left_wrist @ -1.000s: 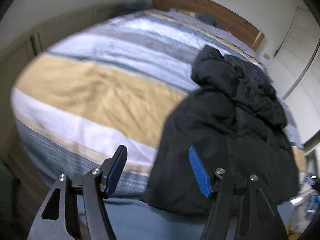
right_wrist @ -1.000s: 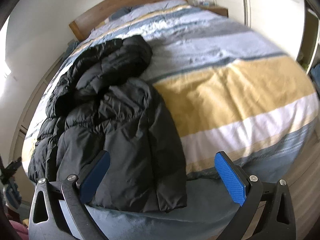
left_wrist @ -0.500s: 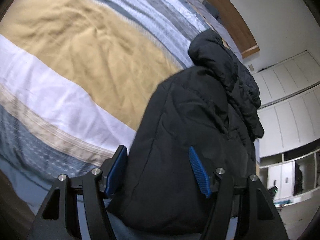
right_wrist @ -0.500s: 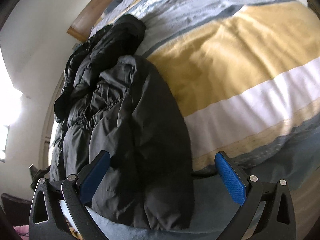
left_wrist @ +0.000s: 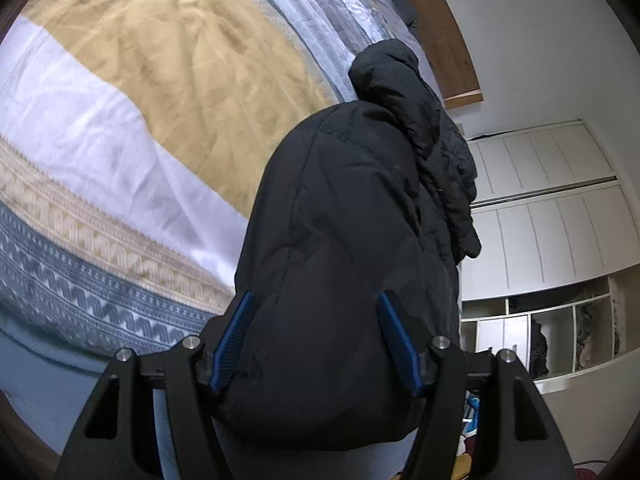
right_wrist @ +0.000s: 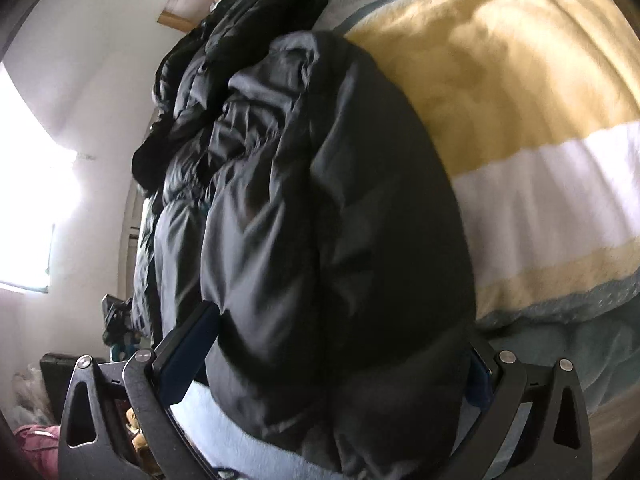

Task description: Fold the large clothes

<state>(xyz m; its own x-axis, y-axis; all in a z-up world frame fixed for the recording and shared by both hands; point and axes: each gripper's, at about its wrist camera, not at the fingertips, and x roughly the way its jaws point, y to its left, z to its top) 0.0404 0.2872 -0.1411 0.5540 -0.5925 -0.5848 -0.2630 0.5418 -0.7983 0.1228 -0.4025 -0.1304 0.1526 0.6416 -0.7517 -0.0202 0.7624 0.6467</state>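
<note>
A black puffer jacket (left_wrist: 352, 220) lies along the bed's edge, its hem toward me and its hood toward the headboard. My left gripper (left_wrist: 316, 344) is open, its blue pads on either side of the jacket's hem. In the right wrist view the jacket (right_wrist: 320, 208) fills the middle. My right gripper (right_wrist: 332, 360) is open wide and straddles the hem; the jacket hides most of its right pad.
The bed has a striped duvet (left_wrist: 132, 92) in yellow, white and grey-blue, with a wooden headboard (left_wrist: 444, 28). White wardrobe doors (left_wrist: 548, 208) and open shelves stand beside the bed. A bright window (right_wrist: 28, 184) lies to the left. Clutter sits on the floor.
Both grippers have moved forward and down onto the jacket's hem. The hem now sits between the pads of each. Both stay open.
</note>
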